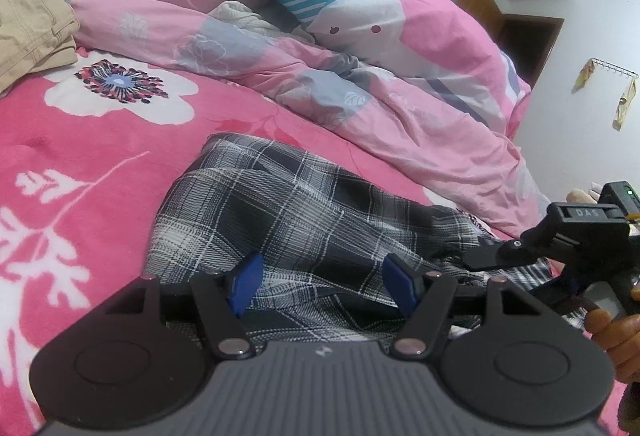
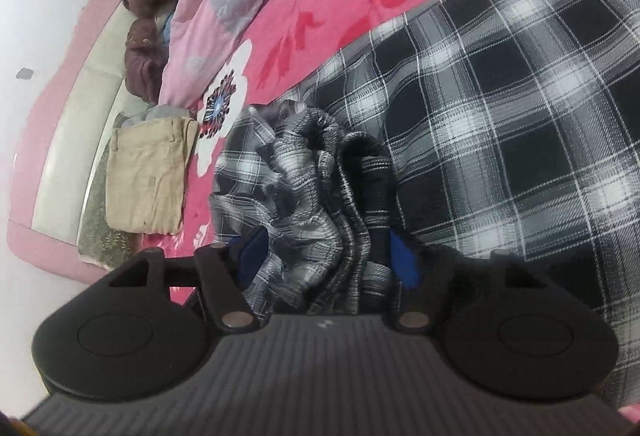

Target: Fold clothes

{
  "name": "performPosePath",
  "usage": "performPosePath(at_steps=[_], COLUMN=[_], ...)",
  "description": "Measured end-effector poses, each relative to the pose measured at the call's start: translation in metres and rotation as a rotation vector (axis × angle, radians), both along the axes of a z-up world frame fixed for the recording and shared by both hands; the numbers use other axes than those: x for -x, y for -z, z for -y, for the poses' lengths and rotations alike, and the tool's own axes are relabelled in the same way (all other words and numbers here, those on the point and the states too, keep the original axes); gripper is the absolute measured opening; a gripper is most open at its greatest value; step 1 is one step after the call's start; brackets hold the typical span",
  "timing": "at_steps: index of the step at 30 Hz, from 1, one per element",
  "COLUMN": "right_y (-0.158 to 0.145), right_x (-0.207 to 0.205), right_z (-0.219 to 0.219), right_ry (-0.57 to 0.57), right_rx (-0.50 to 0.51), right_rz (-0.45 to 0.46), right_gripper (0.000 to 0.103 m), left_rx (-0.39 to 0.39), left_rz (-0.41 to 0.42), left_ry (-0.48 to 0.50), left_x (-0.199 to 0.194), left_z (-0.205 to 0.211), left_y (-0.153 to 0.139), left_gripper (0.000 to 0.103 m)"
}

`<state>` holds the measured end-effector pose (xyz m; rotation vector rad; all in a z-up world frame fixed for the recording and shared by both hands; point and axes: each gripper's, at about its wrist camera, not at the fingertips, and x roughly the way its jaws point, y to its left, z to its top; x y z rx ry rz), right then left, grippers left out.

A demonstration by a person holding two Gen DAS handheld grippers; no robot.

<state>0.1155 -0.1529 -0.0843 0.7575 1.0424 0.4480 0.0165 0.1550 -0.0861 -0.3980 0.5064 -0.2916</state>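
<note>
Two tools in view, both at the plaid garment [image 1: 304, 212], which lies rumpled on the pink floral blanket [image 1: 80, 172] of the bed, lower centre of the left wrist view. Right tool [image 2: 326, 260]: blue pads sit on either side of a thick bunch of gathered plaid cloth at lower centre of its frame, jaws partly closed around it; looks like a hold on the bunch, probably so the edge can be lifted or carried as one. Left tool [image 1: 324, 284]: jaws spread wide, pads apart with cloth lying beneath and between them, nothing clamped; judged to be poised over the fabric to take a second hold. In the left wrist view the right tool shows at the right edge, a hand [image 1: 612, 332] on its handle. Garment is not in a tidy fold; creased, partly heaped. Beige trousers [image 2: 148, 176] lie folded flat at centre left of the right view, well apart. Pink quilt [image 1: 360, 76] is piled across the upper frame, clear of the working area.
</note>
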Motion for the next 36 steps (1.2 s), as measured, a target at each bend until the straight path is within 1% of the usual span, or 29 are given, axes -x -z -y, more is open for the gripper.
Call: performPosePath(at_steps=[3,6,9,10,11,14,16,20,21,23,28,32,36], right_y=[0.003,0.005,0.006,0.006,0.006,0.001,-0.007,-0.024,-0.028,-0.036,-0.051,-0.056,-0.061], right_x=[-0.002,-0.004,-0.008,-0.009,-0.009,-0.006,-0.003,0.000,0.001,0.001,0.003,0.006,0.010], right_z=[-0.002,-0.004,-0.011,-0.013,-0.015,-0.016,-0.013,0.006,0.011,0.025,0.069,0.123,0.177], right_ry=[-0.012,-0.024,-0.043,-0.049,-0.052,-0.054,-0.051,-0.033,-0.028,-0.015,0.027,0.074,0.122], right_rx=[-0.019,-0.038,-0.032,-0.026,-0.016,0.011,0.024,0.054,0.065,0.093,0.171,0.220,0.268], right_rz=[-0.004,-0.009,0.004,0.011,0.019,0.066,0.103,0.160,0.171,0.186,0.221,0.232,0.243], right_gripper=[0.064,0.061,0.048,0.034,0.024,0.018,0.017,0.017,0.017,0.017,0.017,0.017,0.017], left_rx=[0.001,0.001,0.005,0.006,0.012,0.047,0.079,0.135,0.140,0.115,-0.034,-0.065,-0.153], left_rz=[0.000,0.000,0.002,0.003,0.005,0.025,0.059,0.146,0.147,0.123,0.042,0.000,-0.046], left_ry=[0.000,0.000,0.001,0.001,0.002,0.000,0.003,0.009,0.008,0.012,0.029,0.058,0.095], left_x=[0.000,0.000,0.000,0.000,0.001,0.004,0.010,0.024,0.023,0.017,-0.008,-0.032,-0.052], left_z=[0.000,0.000,0.000,-0.001,-0.001,-0.006,-0.011,-0.015,-0.014,-0.008,0.026,0.053,0.089], left_y=[0.000,0.000,0.000,0.000,0.000,0.000,-0.004,-0.017,-0.020,-0.028,-0.043,-0.049,-0.054], left_gripper=[0.067,0.068,0.068,0.068,0.068,0.068,0.069,0.076,0.076,0.076,0.075,0.075,0.075])
